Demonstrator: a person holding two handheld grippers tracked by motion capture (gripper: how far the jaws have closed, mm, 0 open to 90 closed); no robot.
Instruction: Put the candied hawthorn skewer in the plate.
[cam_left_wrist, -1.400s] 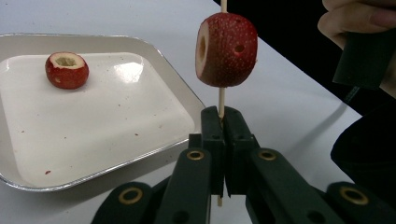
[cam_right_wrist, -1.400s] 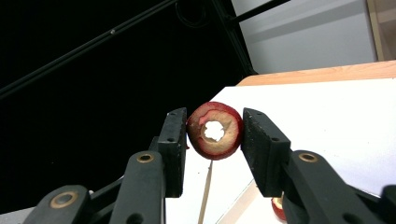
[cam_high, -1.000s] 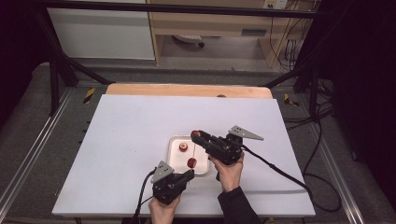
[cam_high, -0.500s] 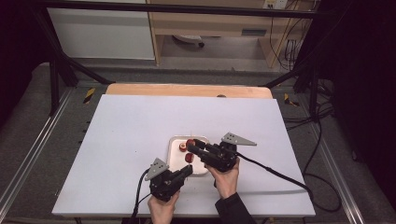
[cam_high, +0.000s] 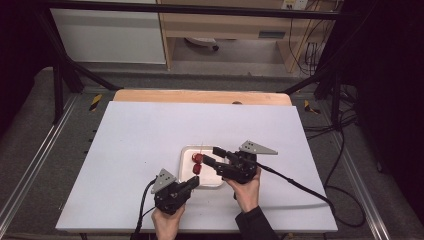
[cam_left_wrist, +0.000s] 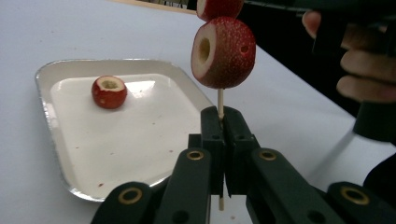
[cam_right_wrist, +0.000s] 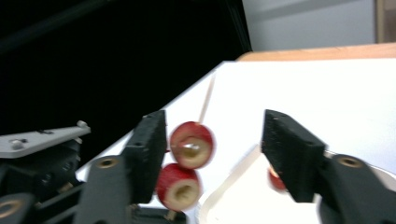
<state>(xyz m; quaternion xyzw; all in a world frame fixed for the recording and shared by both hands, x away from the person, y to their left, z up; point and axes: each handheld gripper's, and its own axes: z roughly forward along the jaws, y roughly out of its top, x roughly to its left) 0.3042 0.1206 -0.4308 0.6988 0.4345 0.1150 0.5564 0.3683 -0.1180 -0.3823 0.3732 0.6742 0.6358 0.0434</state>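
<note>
So two fruits (cam_left_wrist: 223, 52) sit on the skewer (cam_left_wrist: 220, 103), clenched by the left fingers (cam_left_wrist: 223, 135). Right fingers (cam_right_wrist: 212, 154) have just been opening, released around them. One fruit (cam_left_wrist: 109, 91) waits in the tray (cam_left_wrist: 56, 135) beyond.

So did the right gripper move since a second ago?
Yes. The right gripper slid a little lower over the white tray, toward the person, and its jaws have just been opening around the red fruit.
</note>
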